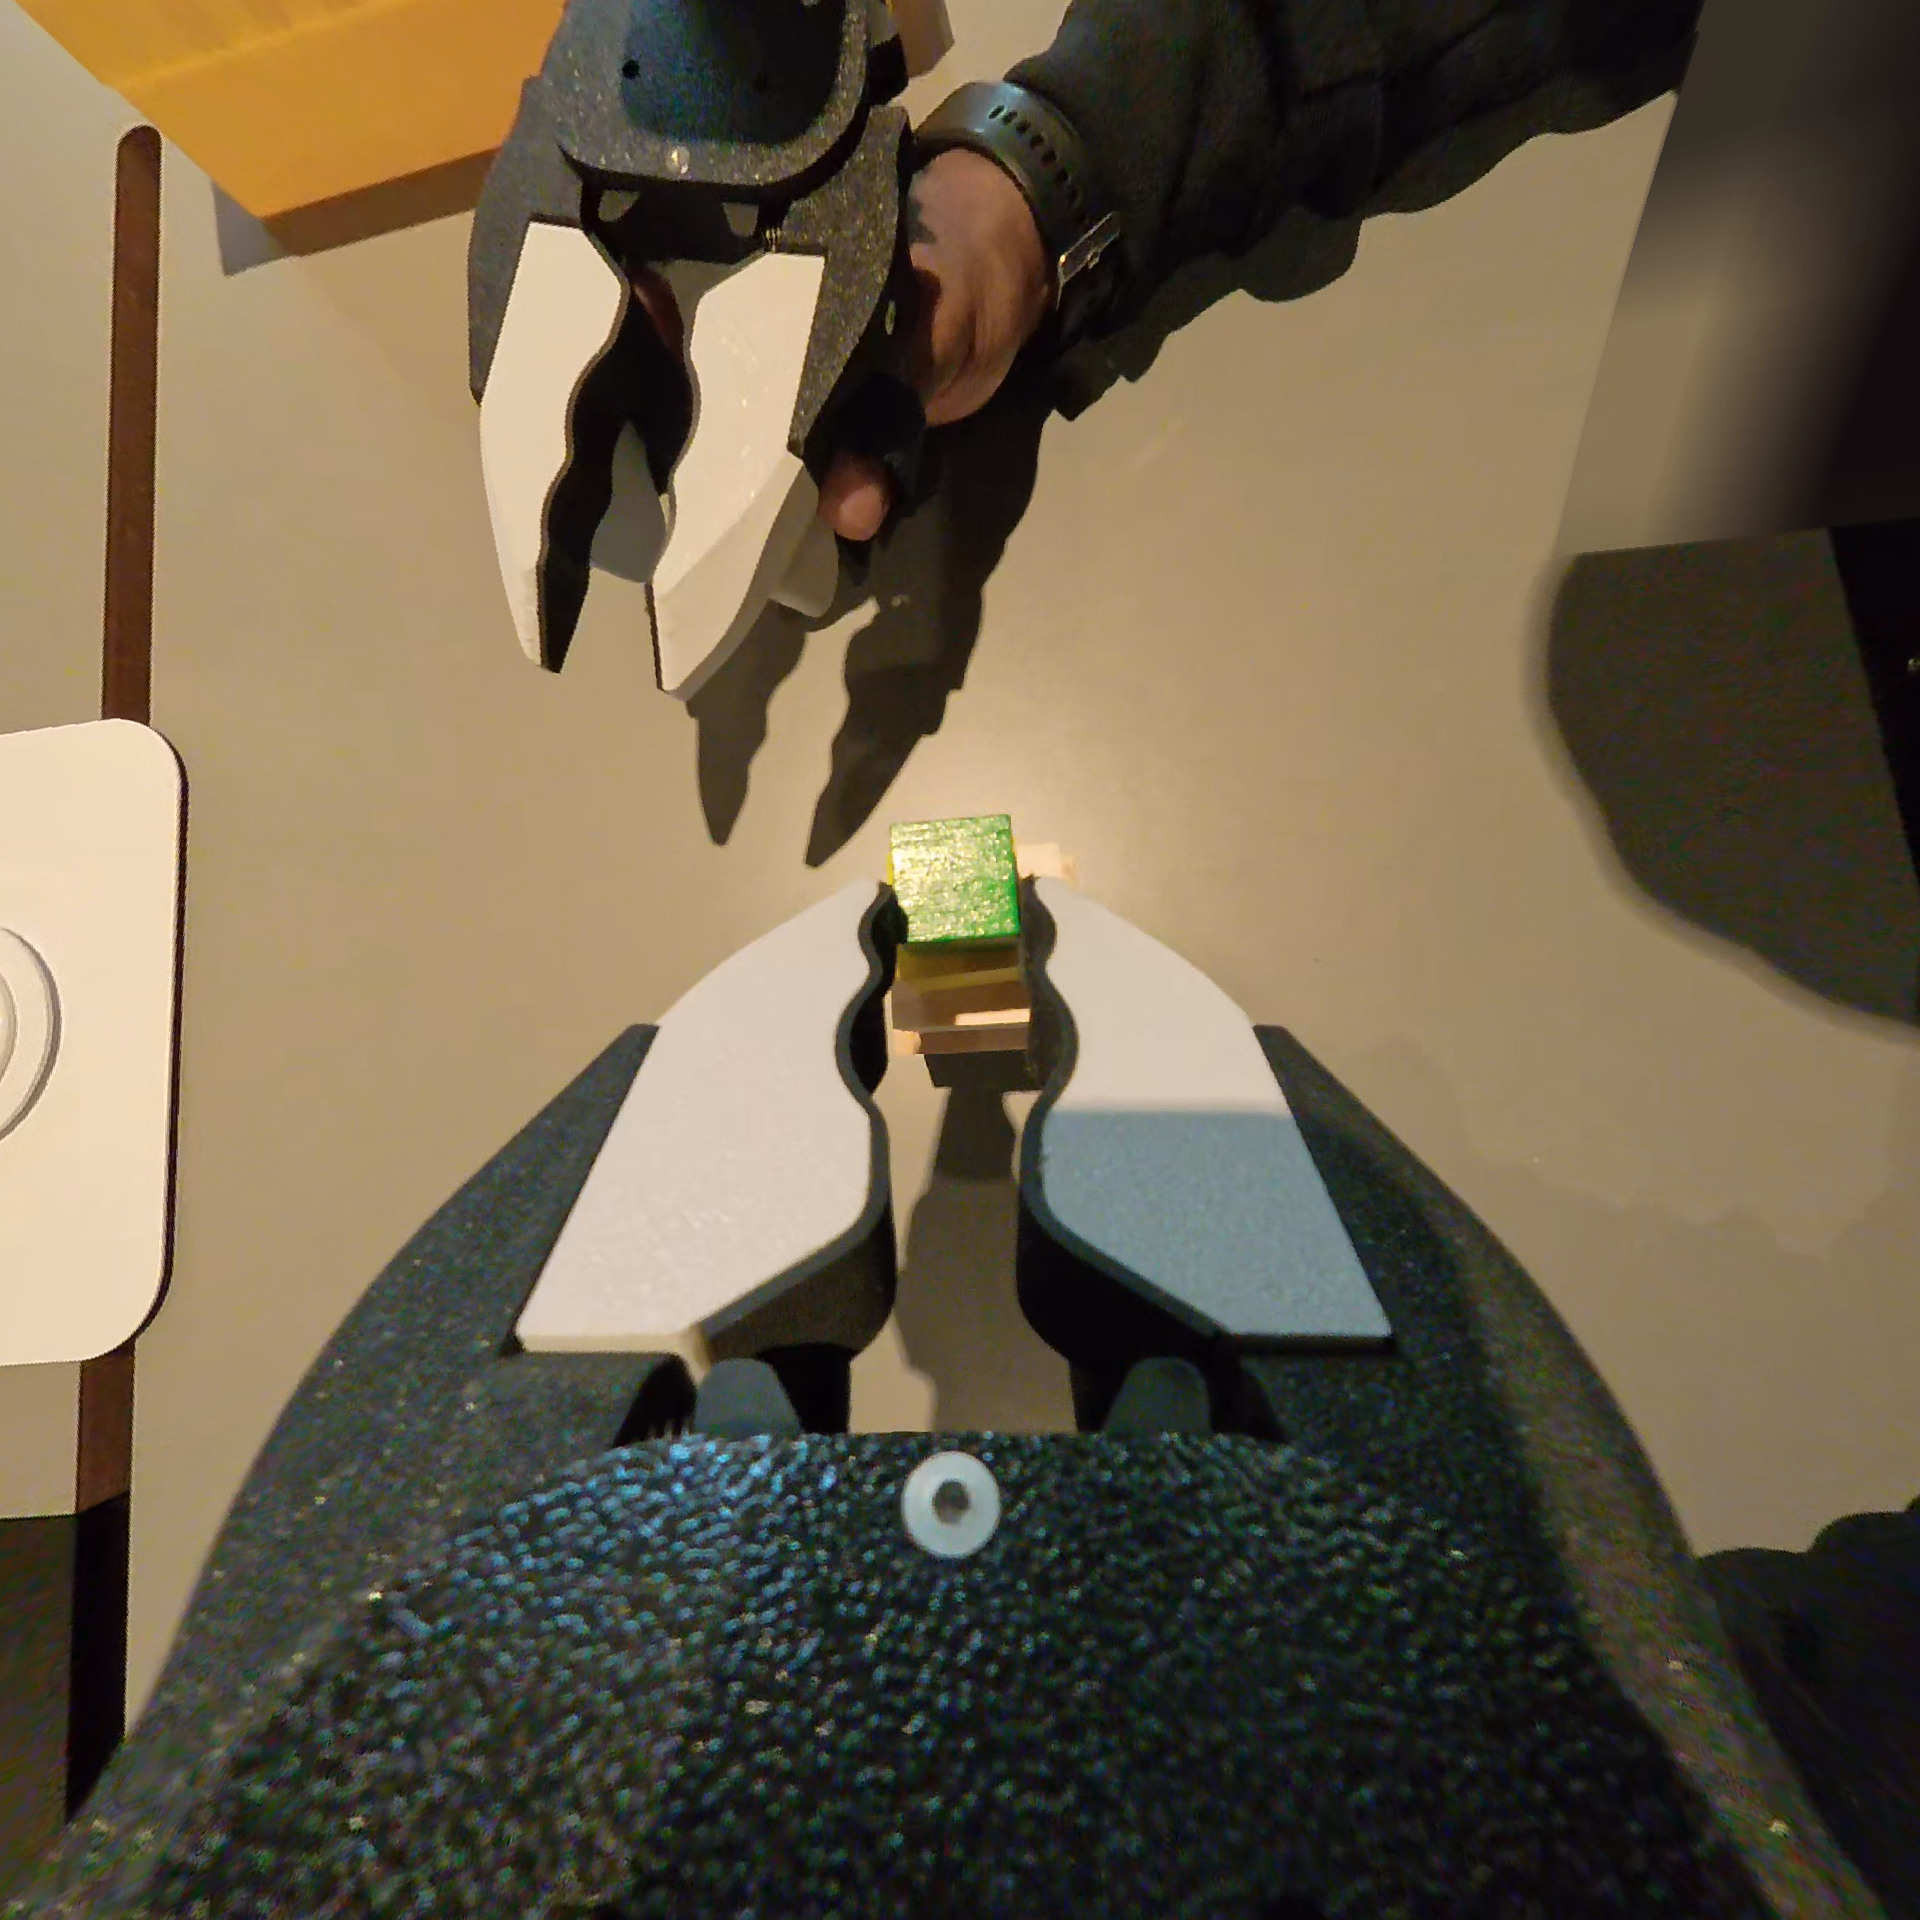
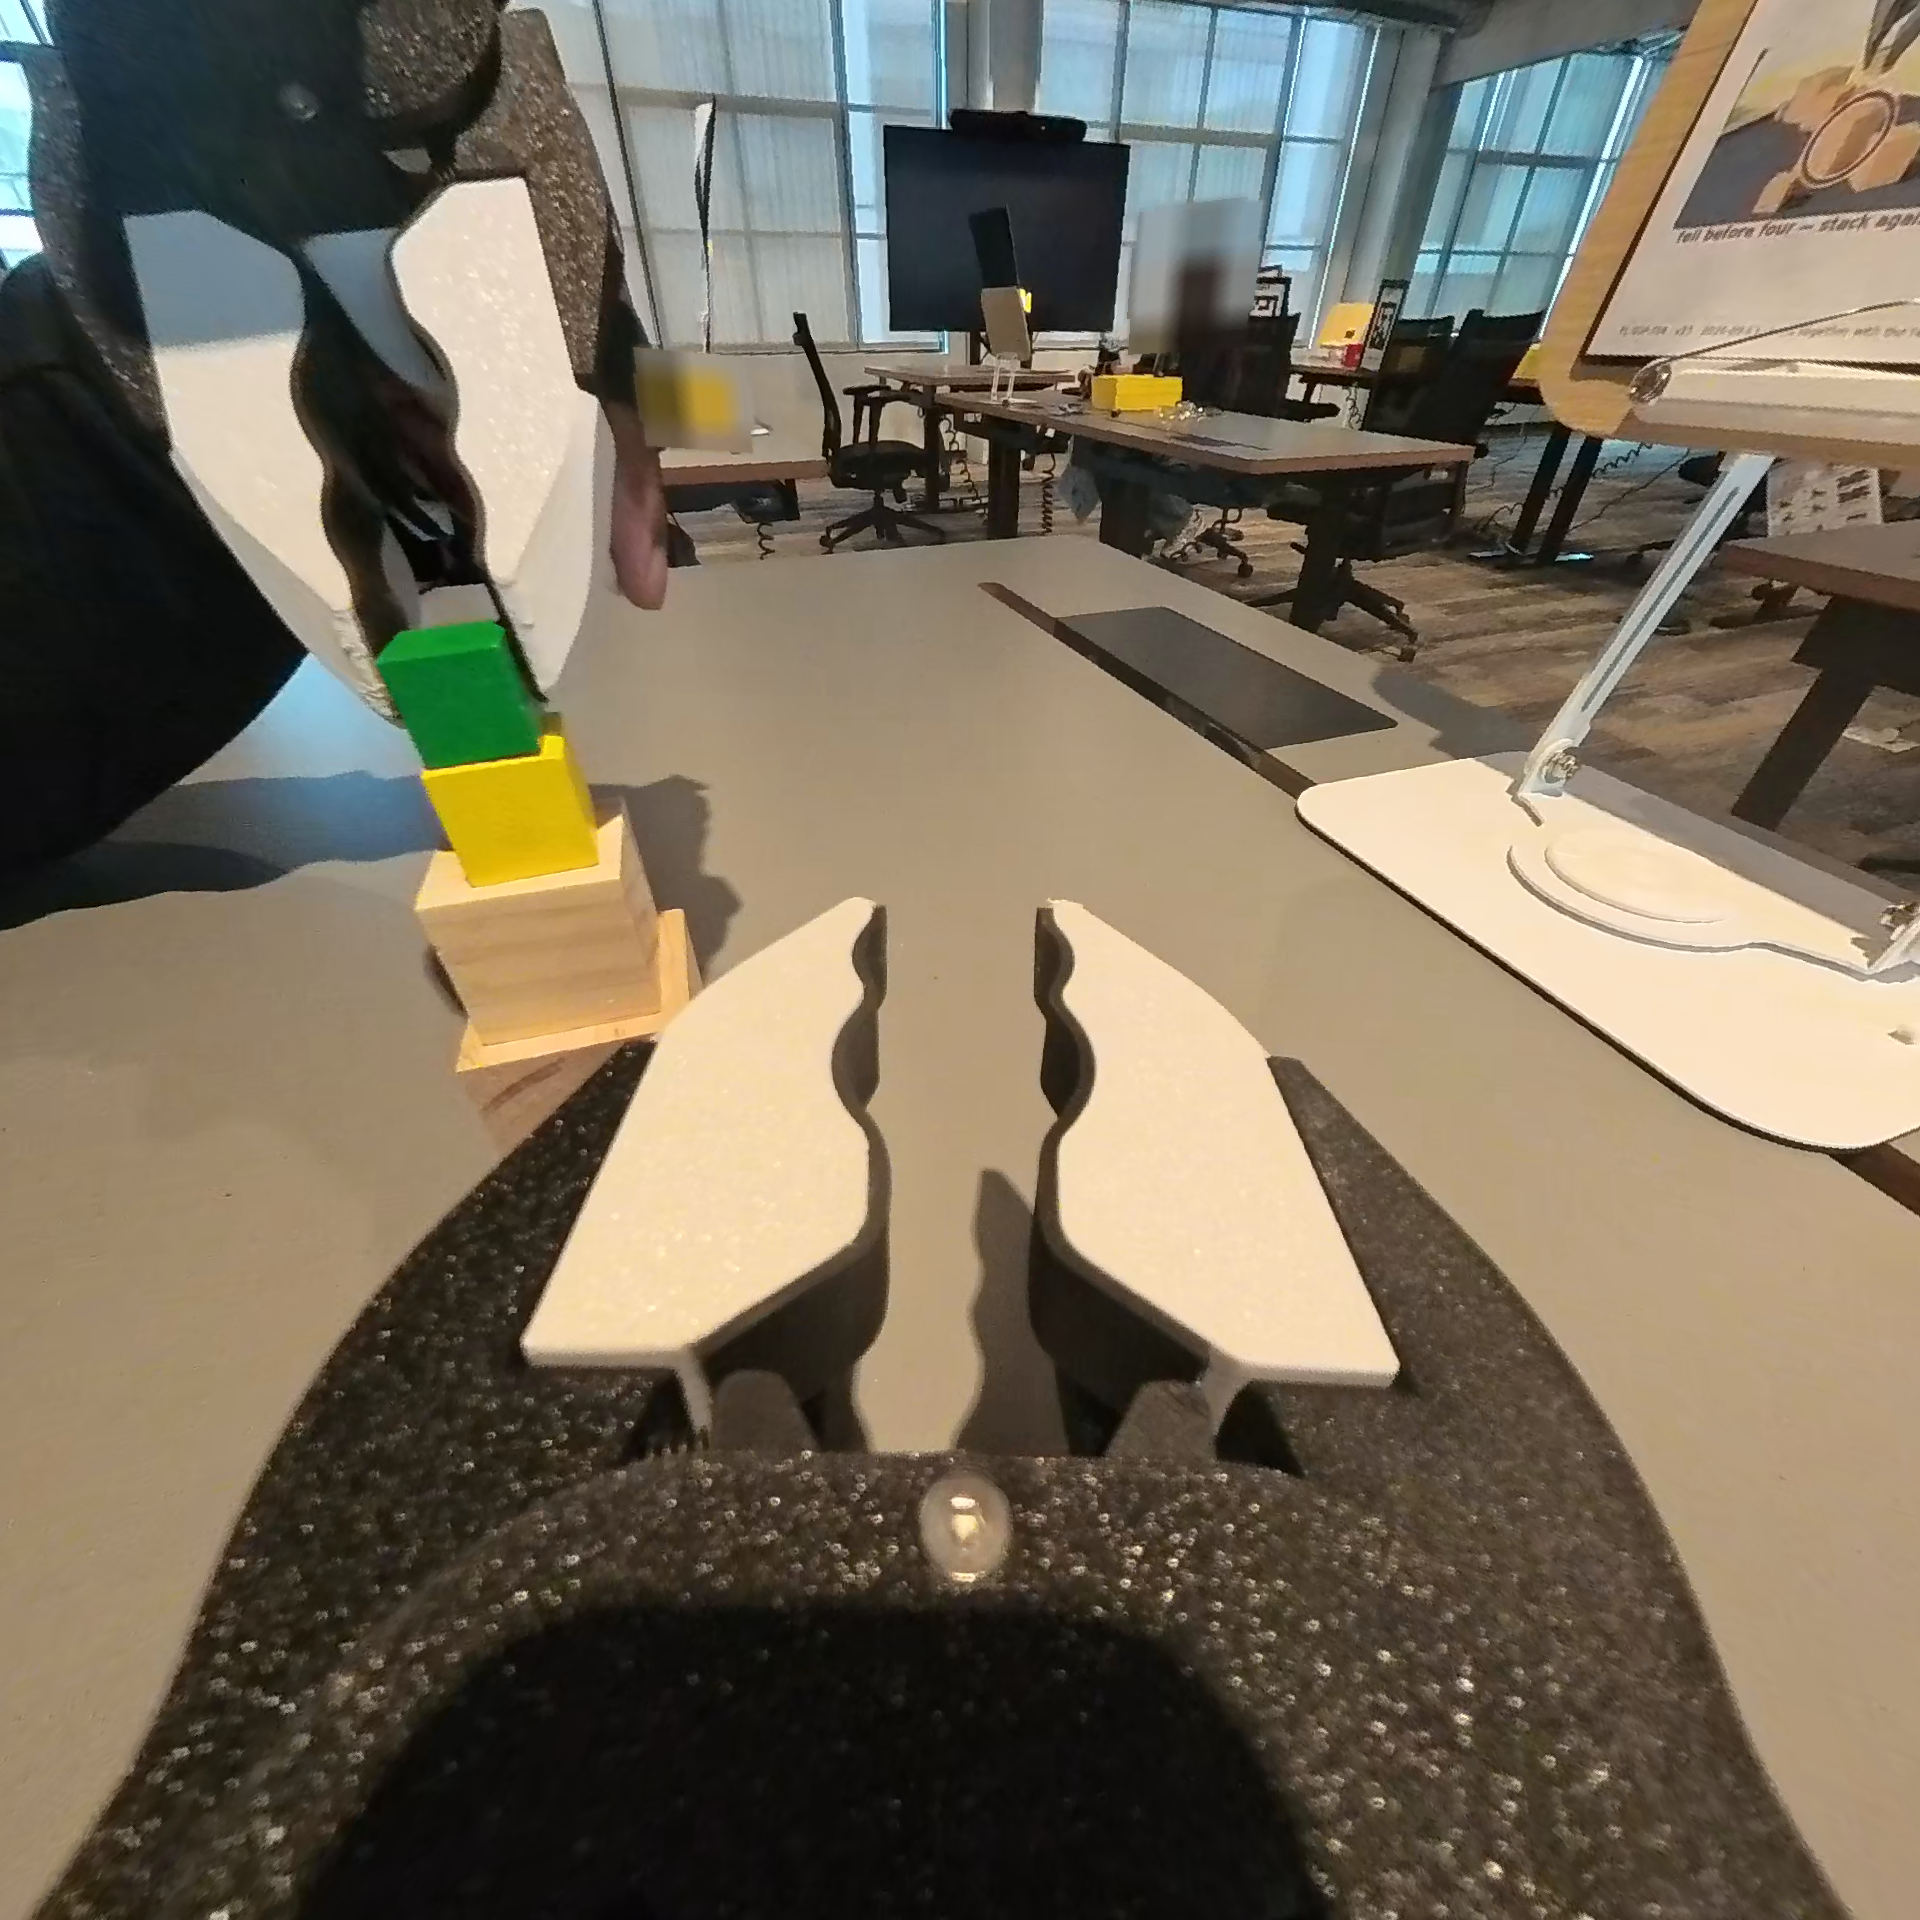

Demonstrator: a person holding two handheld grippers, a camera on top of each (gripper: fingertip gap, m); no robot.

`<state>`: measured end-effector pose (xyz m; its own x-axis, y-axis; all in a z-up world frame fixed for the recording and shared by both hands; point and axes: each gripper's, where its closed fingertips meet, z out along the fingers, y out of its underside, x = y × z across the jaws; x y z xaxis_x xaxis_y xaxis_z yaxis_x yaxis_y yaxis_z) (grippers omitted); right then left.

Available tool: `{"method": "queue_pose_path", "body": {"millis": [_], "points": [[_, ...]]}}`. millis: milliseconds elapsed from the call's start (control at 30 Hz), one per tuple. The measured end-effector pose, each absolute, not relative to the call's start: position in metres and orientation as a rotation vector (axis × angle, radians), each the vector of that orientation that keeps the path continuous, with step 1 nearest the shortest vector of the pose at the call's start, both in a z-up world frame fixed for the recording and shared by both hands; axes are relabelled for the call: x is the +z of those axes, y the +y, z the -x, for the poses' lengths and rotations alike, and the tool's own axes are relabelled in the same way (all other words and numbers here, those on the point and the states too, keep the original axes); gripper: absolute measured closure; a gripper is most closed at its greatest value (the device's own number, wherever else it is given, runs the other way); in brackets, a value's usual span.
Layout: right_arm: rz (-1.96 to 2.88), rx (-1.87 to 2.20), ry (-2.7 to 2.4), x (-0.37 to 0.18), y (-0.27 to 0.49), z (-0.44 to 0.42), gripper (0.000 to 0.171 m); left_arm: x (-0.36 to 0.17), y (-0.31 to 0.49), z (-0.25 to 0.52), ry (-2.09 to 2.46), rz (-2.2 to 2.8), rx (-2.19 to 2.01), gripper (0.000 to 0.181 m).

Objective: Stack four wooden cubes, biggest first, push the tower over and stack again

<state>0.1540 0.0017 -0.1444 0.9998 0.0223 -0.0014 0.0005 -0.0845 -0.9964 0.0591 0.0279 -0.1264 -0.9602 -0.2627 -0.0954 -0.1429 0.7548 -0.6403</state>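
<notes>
From where I stand, the tower sits on the grey surface (image 2: pixel 935 727), four cubes tall: a wide pale base cube (image 2: pixel 582 1023) at the bottom, a smaller plain wooden cube (image 2: pixel 540 935) on it, then the yellow cube (image 2: pixel 511 805), and the green cube (image 2: pixel 462 694) on top. The upper blocks are each set a little off centre and slightly twisted against the one below, and the green one looks tilted rather than flat.

The left tool (image 1: pixel 958 899) comes down from above and its two white fingers stand on either side of the green cube, clenched on it or very close to that; in the right wrist view the same tool (image 2: pixel 457 665) reaches down over the top of the stack with the cube between its tips. The right tool (image 2: pixel 961 914) hovers low over the surface just beside the tower, its fingers apart and nothing between them; from the other camera it (image 1: pixel 603 644) hangs in the air well above and beyond the stack.

I judge these cubes to be light, rigid and not fragile, the painted ones smoother and so more likely to slide than the bare wood. The flat opposite side faces are the place to hold them, squarely and near the middle. The tower itself is the delicate thing: any sideways drag on release could topple it. A white stand base (image 2: pixel 1621 914) rests off to the side
</notes>
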Motion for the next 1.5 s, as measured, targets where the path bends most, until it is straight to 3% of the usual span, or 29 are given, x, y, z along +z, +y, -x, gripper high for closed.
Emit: {"method": "queue_pose_path", "body": {"millis": [1133, 1367, 1500], "points": [[1.656, 0.019, -0.027, -0.145, 0.002, -0.153, 0.148, -0.129, 0.029, -0.061, 2.759, 0.333, -0.969, 0.153], [1.652, 0.021, -0.031, -0.144, 0.001, -0.152, 0.149, -0.09, 0.044, -0.066, 2.503, 0.288, -1.2, 0.145], [1.651, 0.026, -0.031, -0.144, 0.001, -0.152, 0.149, -0.068, 0.062, -0.076, 2.172, 0.376, -1.53, 0.176]]}}
